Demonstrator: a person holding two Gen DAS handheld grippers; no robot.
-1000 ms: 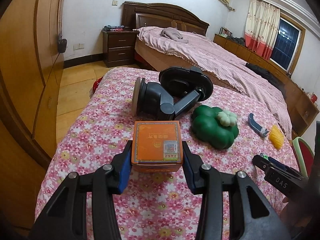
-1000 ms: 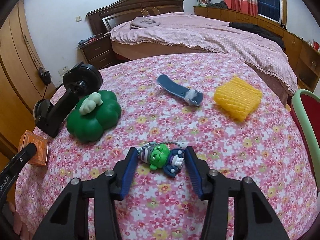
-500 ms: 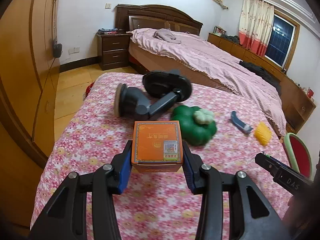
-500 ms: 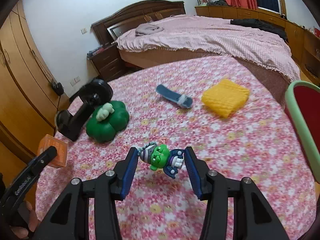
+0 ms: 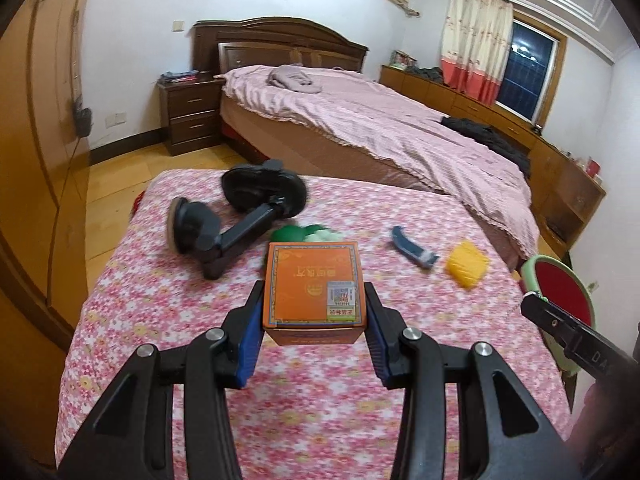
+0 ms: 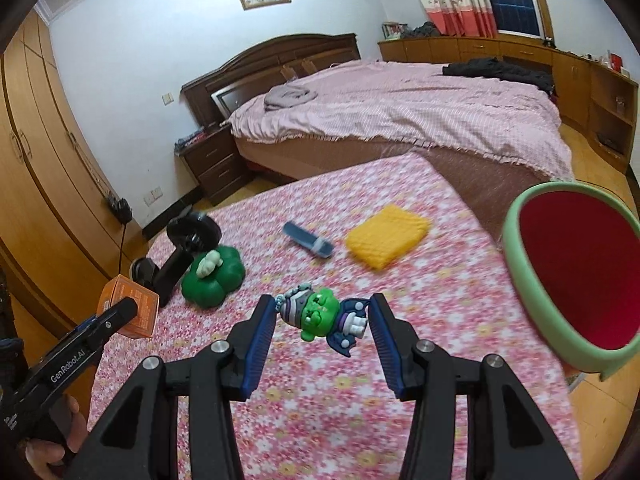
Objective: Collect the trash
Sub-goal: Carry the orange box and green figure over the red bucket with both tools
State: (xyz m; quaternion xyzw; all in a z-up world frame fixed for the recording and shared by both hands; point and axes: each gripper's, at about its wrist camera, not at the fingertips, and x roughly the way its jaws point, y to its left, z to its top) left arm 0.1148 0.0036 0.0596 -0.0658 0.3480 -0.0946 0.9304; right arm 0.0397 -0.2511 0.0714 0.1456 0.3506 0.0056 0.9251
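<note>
Left gripper (image 5: pixel 314 316) clamps the orange box (image 5: pixel 315 286); right gripper (image 6: pixel 322 328) pinches the green figure (image 6: pixel 320 314) left of the red bin (image 6: pixel 576 276) (end-held, likely to pivot out).

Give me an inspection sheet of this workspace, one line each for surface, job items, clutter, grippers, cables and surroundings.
Surface: table under a pink floral cloth.
Job's things: orange box and green figurine, both lifted clear of the cloth; red bin with green rim beside the table's right edge.
Clutter: black suction mount, green clover toy, blue clip, yellow sponge lying on the cloth.
Grippers: left gripper shut on the box; right gripper shut on the figurine.
Cables: black lead hanging by the wardrobe.
Surroundings: bed, nightstand, wardrobe, window with curtains.
</note>
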